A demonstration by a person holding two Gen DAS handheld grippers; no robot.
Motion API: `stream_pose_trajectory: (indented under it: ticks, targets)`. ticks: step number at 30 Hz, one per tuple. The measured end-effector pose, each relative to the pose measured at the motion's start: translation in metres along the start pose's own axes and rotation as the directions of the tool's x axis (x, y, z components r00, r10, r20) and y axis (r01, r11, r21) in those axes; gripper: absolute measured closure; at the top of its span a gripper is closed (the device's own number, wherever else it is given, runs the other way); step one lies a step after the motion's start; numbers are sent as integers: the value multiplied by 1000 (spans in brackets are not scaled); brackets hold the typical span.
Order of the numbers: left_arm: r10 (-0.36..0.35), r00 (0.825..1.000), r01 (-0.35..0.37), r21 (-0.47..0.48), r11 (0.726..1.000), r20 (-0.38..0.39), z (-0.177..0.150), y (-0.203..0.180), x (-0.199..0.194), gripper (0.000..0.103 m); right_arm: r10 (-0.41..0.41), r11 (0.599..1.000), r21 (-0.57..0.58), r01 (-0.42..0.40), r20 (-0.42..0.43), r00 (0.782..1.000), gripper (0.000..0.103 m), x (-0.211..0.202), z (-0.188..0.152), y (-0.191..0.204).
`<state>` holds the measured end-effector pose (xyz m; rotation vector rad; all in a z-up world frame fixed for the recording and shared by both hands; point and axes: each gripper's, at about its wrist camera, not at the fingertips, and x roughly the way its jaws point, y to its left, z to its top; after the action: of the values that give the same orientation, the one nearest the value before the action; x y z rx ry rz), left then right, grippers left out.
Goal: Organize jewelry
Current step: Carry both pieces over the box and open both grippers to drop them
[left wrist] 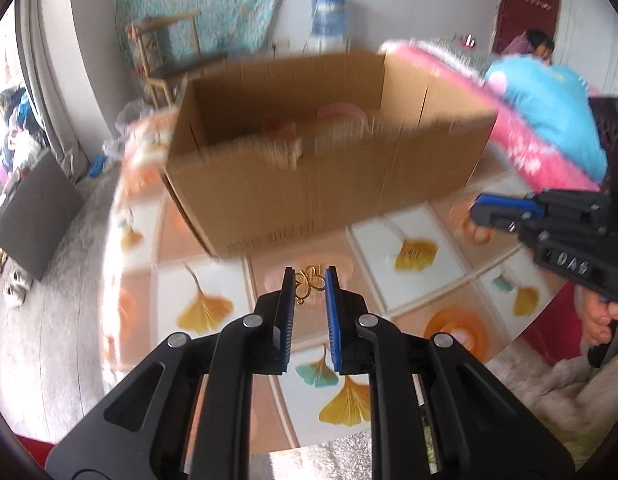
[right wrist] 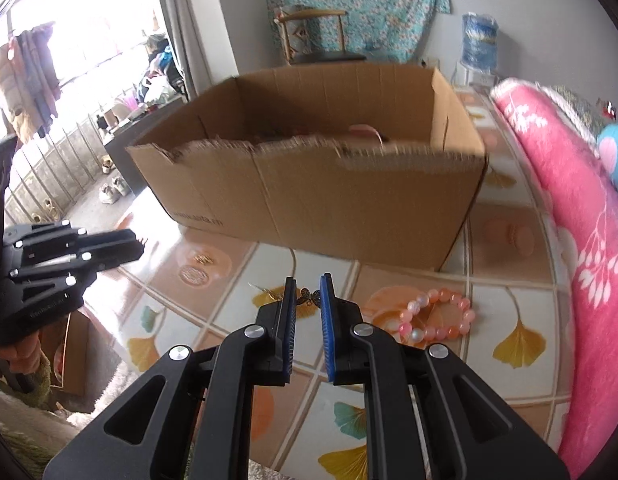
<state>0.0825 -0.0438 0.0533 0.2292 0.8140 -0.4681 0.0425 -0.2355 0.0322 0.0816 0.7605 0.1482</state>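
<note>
Spread under everything is a glossy tablecloth (right wrist: 409,280) printed with yellow leaves, and you are working over its near half while the open cardboard box (right wrist: 321,184) is sitting at the far side, its top open toward you.

Your left gripper (left wrist: 310,280) is pinching a gold looped brooch (left wrist: 310,283) between its blue pads, jaws nearly together, the piece sticking out at the very tips. Your right gripper (right wrist: 308,286) is clamping a small dark butterfly charm (right wrist: 307,297) the same way. Holding both by the tips is probably keeping them visible and easy to drop into the box, which looks like the place you are collecting things.

Still lying on the cloth are a pink bead bracelet (right wrist: 437,316), just to the right of the right gripper, and a small gold piece (right wrist: 204,259) nearer the left one.

For room: the box's near wall is standing between you and its inside, so you are likely needing to clear that ragged top edge. A pink blanket (right wrist: 569,208) is crowding the right side, and the table edge is falling away on the left, where the floor is showing.
</note>
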Motion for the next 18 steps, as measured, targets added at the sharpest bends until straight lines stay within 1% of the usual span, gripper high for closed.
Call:
stream_pose_trajectory:
  ticks: [2,6,9,10,12,13,14,15,16,17,18]
  targets:
    - [-19,998,18,9,1000,57,15,4,-16,89,31,999,-7,-31,30,999,91,-9,12,3]
    - [-33,986,26,47,999,164,55,11,-35,89,82,993,-91,-71,129,988,91,-28,51,13]
    - [-61,984,54,45,998,169,88,21,-20,89,132,983,-145,-110,152,979,91,-23,90,14]
    - [-67,987,62,38,997,147,97,26,-11,89,146,980,-152,-126,131,980,91,-15,103,12]
    - [-106,993,106,-7,994,56,119,39,21,89,161,979,-136,-151,66,985,91,8,130,5]
    - [-125,992,125,-27,992,22,127,44,34,89,190,974,-126,-186,14,982,91,24,144,2]
    - [-151,988,149,-50,988,-37,136,50,53,89,196,974,-104,-199,-41,980,91,42,158,-2]
    - [-144,987,139,-62,988,-78,142,53,66,89,200,974,-88,-208,-92,975,91,56,165,-4]
    - [-106,987,100,-50,994,-125,150,55,84,89,219,971,-62,-231,-160,962,91,76,174,-7]
    - [-89,984,85,-32,996,-155,154,54,98,89,231,970,-35,-242,-199,952,91,89,179,-9]
    - [-80,977,75,-30,997,-198,159,56,113,89,240,968,-2,-250,-269,933,91,111,185,-13]
